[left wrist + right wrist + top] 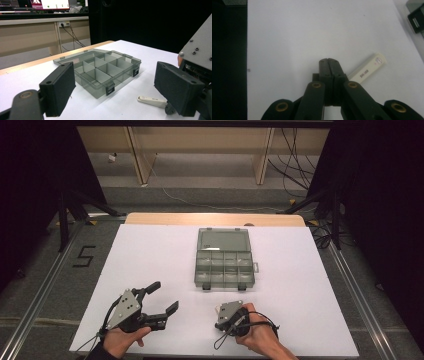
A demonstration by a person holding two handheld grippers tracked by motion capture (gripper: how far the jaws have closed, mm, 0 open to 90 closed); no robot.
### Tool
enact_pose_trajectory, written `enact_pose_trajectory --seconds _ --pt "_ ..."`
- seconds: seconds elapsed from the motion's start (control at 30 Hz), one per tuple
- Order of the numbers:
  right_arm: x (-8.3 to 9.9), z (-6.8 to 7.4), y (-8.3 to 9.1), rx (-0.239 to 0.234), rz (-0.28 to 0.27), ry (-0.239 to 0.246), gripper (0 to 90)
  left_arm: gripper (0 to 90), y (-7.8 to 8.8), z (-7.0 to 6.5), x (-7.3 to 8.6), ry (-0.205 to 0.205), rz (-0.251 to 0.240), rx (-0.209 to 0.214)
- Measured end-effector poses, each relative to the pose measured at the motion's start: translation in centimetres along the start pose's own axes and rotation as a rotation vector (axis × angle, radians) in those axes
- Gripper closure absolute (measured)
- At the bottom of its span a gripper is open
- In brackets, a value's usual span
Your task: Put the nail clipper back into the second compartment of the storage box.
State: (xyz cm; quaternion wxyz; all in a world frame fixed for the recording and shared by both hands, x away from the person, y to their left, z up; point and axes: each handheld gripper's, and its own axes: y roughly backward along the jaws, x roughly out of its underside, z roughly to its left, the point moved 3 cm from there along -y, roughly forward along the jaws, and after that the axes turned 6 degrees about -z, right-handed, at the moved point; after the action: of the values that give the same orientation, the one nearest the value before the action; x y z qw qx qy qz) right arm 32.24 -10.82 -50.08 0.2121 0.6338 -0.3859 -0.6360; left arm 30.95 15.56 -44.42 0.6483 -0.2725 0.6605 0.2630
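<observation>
Right gripper w/ jaws pressed together, empty, pointing down near worktop's front edge; its view shows white stick just beside the tips. Left gripper wide open, empty, level, facing organiser box.

Bright, even overhead light on white table, dark surroundings, pics slightly soft.

Grey floor, wooden desk, dark curtains
</observation>
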Motion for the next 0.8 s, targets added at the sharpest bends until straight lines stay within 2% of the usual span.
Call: enact_pose_trajectory --seconds 0.47,0.8 --pt "1.3 -1.5 1.2 0.041 0.052 -0.009 90.0 16.6 0.0 0.0 0.0 -0.005 -0.002 0.001" --pt "2.0 -2.7 1.6 0.075 0.062 -0.031 90.0 16.6 0.0 0.0 0.0 -0.003 0.0 0.001"
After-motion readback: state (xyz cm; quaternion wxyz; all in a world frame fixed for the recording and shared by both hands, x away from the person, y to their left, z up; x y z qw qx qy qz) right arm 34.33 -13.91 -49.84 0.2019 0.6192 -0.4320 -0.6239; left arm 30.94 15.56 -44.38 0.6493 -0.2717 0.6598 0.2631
